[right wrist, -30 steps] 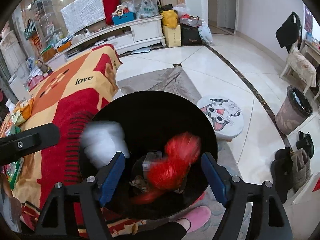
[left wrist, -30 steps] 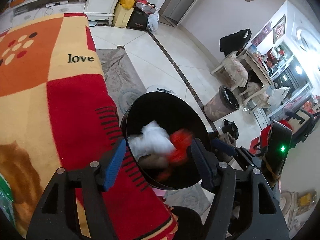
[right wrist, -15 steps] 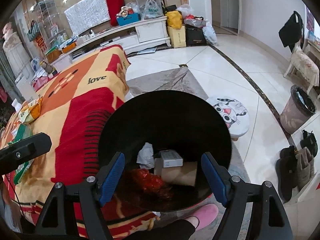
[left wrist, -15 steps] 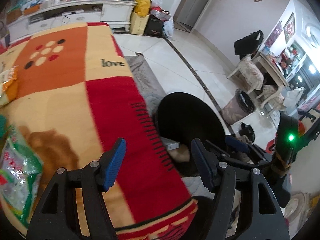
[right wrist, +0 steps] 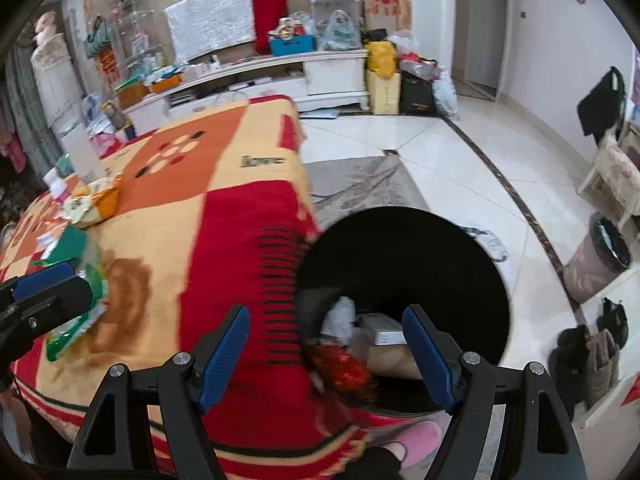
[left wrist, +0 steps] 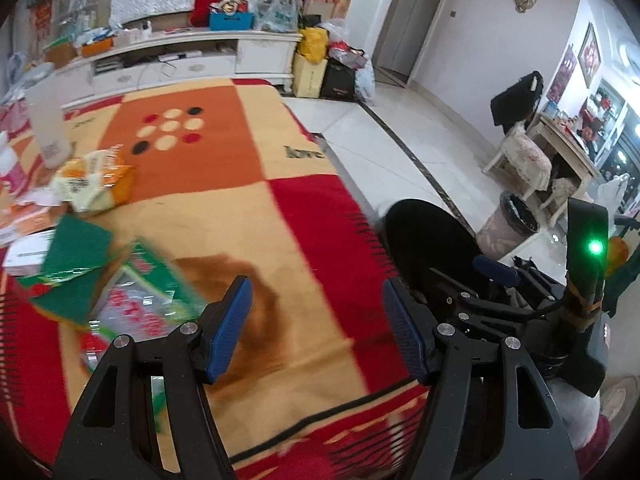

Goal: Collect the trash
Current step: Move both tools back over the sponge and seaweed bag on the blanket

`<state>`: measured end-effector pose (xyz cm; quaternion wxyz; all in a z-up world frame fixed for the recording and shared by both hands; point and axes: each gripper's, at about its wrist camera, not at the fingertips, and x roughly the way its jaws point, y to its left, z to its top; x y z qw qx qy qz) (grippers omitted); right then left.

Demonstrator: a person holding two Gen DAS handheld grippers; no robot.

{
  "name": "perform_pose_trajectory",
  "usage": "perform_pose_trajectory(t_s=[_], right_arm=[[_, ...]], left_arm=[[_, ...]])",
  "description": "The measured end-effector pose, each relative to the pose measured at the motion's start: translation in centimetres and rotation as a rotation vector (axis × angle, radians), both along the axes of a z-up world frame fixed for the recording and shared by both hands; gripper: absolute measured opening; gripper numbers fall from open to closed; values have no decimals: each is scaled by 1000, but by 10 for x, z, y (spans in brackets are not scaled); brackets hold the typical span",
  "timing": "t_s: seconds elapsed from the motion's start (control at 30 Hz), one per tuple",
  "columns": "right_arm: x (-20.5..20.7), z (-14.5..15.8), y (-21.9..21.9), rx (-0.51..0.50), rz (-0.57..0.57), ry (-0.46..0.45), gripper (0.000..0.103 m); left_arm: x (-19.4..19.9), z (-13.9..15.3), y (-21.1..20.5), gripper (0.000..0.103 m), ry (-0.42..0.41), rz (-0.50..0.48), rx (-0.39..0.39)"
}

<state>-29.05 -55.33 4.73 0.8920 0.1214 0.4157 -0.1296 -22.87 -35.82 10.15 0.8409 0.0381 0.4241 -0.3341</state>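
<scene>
A black trash bin (right wrist: 404, 248) stands on the floor beside the blanket-covered table (right wrist: 208, 224); it holds a red wrapper (right wrist: 344, 368), white paper (right wrist: 340, 314) and a small box (right wrist: 384, 330). My right gripper (right wrist: 326, 356) is open and empty above the table edge and the bin's near rim. My left gripper (left wrist: 318, 332) is open and empty over the table (left wrist: 256, 208). A green wrapper (left wrist: 140, 300) lies ahead to its left, and an orange-yellow snack bag (left wrist: 94, 182) lies further back. The bin (left wrist: 428, 240) sits to its right.
Boxes and packets (left wrist: 24, 216) crowd the table's left end. A second lined bin (right wrist: 600, 256) stands by a chair (right wrist: 616, 176) at right. A cat-print stool (right wrist: 488, 244) sits behind the black bin. A pink slipper (right wrist: 416, 436) is near the bin's base.
The red wrapper and white paper dropped into the bin and settled. Both grippers swung left from over the bin toward the table; the left one now faces the green wrapper.
</scene>
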Motion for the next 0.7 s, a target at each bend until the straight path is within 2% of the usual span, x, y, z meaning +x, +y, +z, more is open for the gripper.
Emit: perform_pose_trajectory(t_s=[0.2,0.4,0.57,0.7], right_arm=[[18,1,37,9,71,-9,76],[42,2,70,-2,145,2,76],[60,-1,99,-25,201,46,77],[66,1,126,30,269,38,77]], left_arm=[[11,7,50,67,3,58,-31],[29,10,110,67,-26,147,-8],[51,3,162,67,-20,228,28],[75,-10,197,67,23,292,36]])
